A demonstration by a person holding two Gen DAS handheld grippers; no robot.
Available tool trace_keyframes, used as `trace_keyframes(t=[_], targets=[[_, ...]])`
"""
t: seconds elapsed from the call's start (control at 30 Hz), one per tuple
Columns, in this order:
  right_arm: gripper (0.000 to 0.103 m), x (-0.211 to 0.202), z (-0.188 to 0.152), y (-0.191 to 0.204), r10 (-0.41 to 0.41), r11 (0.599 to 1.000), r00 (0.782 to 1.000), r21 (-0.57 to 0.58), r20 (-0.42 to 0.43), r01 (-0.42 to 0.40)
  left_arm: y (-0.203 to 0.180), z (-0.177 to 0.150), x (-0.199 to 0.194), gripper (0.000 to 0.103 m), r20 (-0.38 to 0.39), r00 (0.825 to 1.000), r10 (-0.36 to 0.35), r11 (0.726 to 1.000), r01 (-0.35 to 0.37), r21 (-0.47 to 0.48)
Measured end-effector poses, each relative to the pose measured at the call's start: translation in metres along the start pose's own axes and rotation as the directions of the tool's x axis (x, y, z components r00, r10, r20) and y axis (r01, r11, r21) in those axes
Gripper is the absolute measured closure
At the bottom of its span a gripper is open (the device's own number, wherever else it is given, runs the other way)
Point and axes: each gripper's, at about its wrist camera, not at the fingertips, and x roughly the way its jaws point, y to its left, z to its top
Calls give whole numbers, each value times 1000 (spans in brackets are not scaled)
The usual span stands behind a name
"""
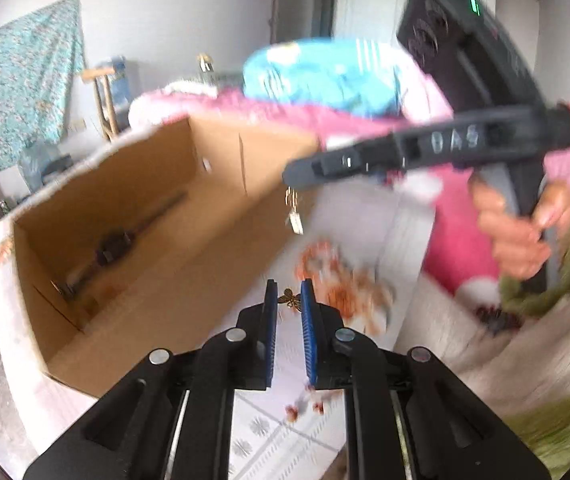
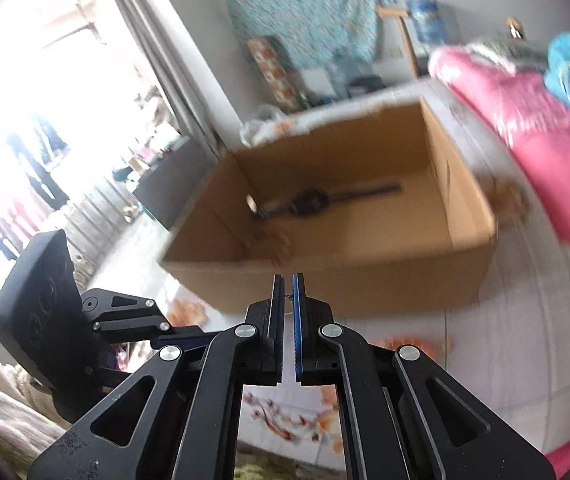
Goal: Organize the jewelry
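The left gripper (image 1: 288, 294) is pinching a small gold butterfly charm (image 1: 290, 300) between its blue fingers (image 1: 308, 312) near the open cardboard box (image 1: 133, 216), while the right gripper (image 2: 288, 289), fingers nearly closed, is dangling a gold chain (image 1: 293, 210) right of the box.

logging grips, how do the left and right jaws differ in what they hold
The left gripper holds a small gold butterfly charm with a visible gap between its jaws; the right gripper is almost shut on a thin dangling earring. The butterfly sits inside the jaws; the earring hangs below them. Both point toward the cardboard box.
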Motion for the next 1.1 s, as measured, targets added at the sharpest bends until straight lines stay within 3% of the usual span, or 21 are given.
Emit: trace_keyframes(t=[0.17,0.23,0.33,0.4,0.5,0.53,0.57,0.7,0.97,1.1], targets=[[100,1,37,6,37,998,998,-53,47,-35,35,32,-9,92,48,998,47,993,-42,-113],[100,9,49,5,31,997,999,-68,43,-28,51,38,2,92,10,995,99,984,-96,-147],[100,26,59,-1,27,997,999,-72,22,-25,86,42,27,92,-57,995,84,956,-97,-276],[100,38,65,-5,12,998,1000,-70,6,-12,99,42,37,92,-84,991,101,942,-123,-312],[93,54,73,-15,5,999,1000,-51,-24,-6,112,41,47,92,-99,990,100,923,-129,-363],[83,55,74,-15,5,999,1000,-46,-28,-6,117,41,49,92,-101,990,96,916,-128,-381],[78,56,75,-18,6,999,1000,-38,-31,-7,117,42,51,89,-101,991,90,911,-123,-392],[73,46,75,-23,7,1000,1000,-29,-3,-7,118,40,43,69,-67,994,87,900,-107,-422],[69,21,72,-33,-10,1000,999,-1,47,11,121,39,26,62,-31,992,121,887,-122,-445],[69,5,64,-34,-11,1000,998,3,65,11,113,35,9,60,-3,989,148,898,-135,-420]])
